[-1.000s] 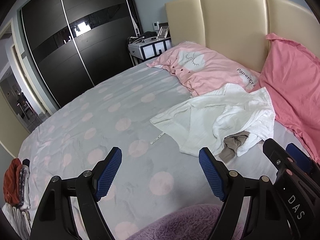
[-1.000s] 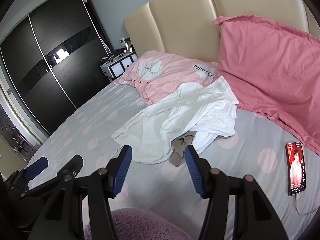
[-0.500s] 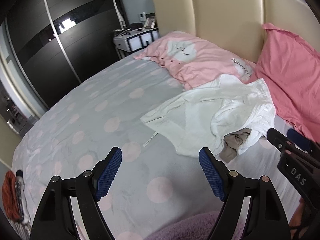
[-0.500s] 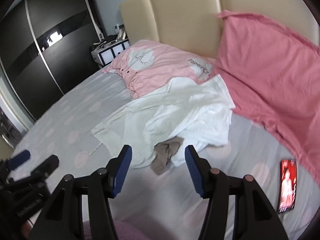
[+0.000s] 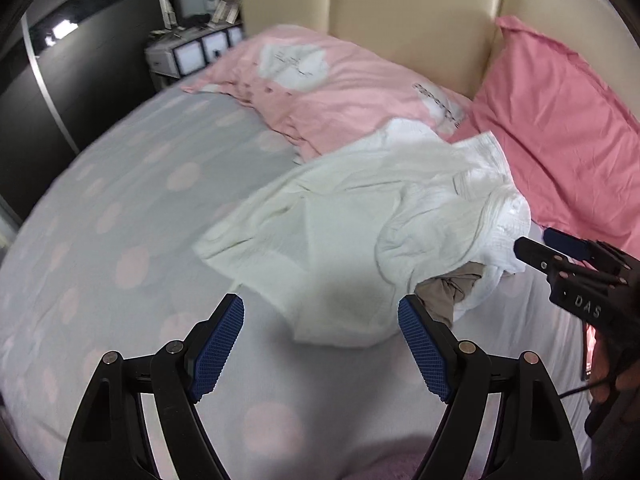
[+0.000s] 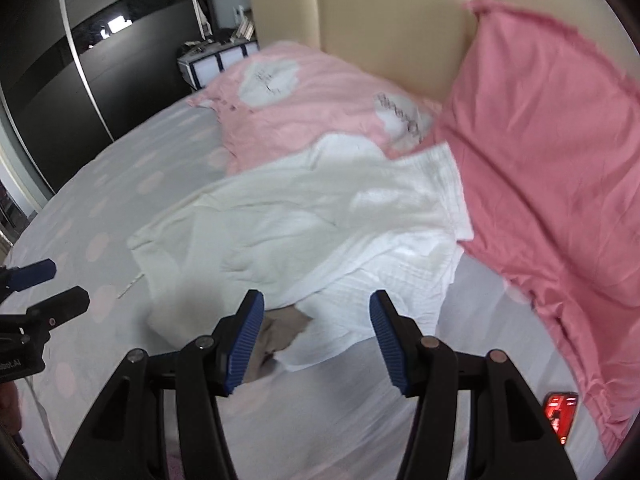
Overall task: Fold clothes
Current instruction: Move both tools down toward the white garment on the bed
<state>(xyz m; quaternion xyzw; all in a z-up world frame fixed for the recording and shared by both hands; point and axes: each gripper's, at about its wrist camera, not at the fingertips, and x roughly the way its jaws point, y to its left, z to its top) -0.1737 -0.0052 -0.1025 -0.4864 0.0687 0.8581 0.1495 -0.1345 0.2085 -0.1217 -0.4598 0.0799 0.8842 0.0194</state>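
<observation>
A crumpled heap of white clothes (image 5: 360,216) (image 6: 320,224) lies on the grey dotted bed sheet (image 5: 120,208) (image 6: 120,184), partly over a pink pillow. A taupe garment (image 5: 448,288) (image 6: 276,332) pokes out from under its near edge. My left gripper (image 5: 320,344) is open, hovering just short of the heap's near left corner, nothing between its blue pads. My right gripper (image 6: 316,340) is open too, above the heap's near edge, over the taupe piece. In the left wrist view the right gripper (image 5: 536,248) enters at the right edge. The left gripper (image 6: 44,288) shows at the left edge of the right wrist view.
Two pink pillows (image 5: 344,92) (image 5: 560,128) lean at a cream padded headboard (image 5: 400,12). A phone (image 6: 560,412) with a lit screen lies on the sheet at the right. A bedside unit (image 5: 192,52) and a dark sliding wardrobe (image 6: 80,60) stand at the left.
Both grippers have moved forward and down toward the white heap, which now looks larger and closer. Both tilt more steeply downward. The jaws stay as wide as before.
</observation>
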